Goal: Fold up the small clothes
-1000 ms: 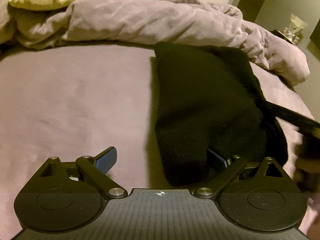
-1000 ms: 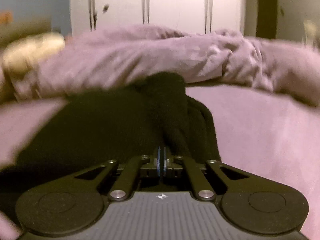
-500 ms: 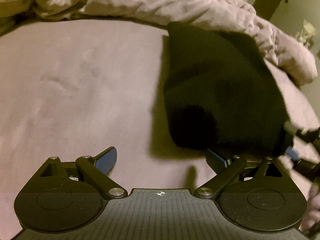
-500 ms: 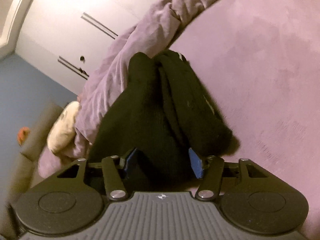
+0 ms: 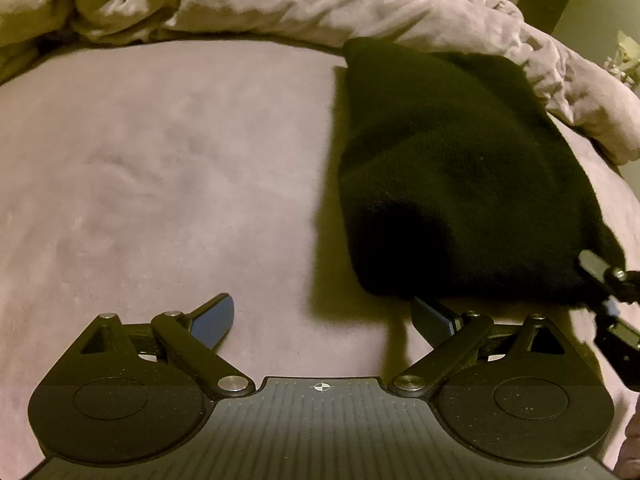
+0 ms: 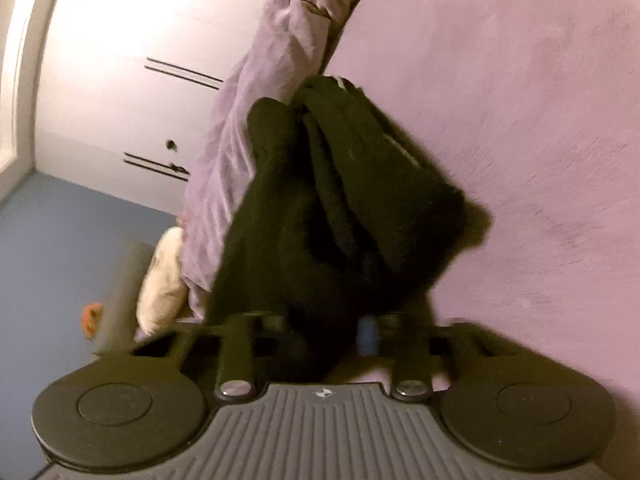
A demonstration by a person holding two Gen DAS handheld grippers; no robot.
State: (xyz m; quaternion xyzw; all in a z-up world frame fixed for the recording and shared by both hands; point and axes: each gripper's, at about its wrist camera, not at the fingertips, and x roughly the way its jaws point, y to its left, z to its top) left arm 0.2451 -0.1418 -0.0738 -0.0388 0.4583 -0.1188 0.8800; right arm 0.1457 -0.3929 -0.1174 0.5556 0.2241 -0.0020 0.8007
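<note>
A black fleece garment (image 5: 452, 184) lies bunched on the mauve bed sheet (image 5: 160, 168), right of centre in the left wrist view. My left gripper (image 5: 322, 316) hovers open over bare sheet just in front of it. Its right finger (image 5: 430, 314) reaches the garment's near edge and nothing lies between the pads. The right gripper (image 5: 600, 276) comes in at the garment's near right corner. In the right wrist view, rolled sideways and blurred, my right gripper (image 6: 344, 332) has its jaws closing on the end of the black garment (image 6: 340, 208). One blue pad (image 6: 368, 334) shows against the cloth.
A crumpled mauve duvet (image 5: 320, 4) runs along the far side of the bed, touching the garment's far end. A cream pillow (image 6: 164, 276) lies at the head. White wardrobe doors (image 6: 132, 60) stand beyond. Bare sheet spreads to the left of the garment.
The right gripper rolled sideways, let go of the garment, and closed again on its near end. The garment's near edge has drawn back from between the left fingers.
</note>
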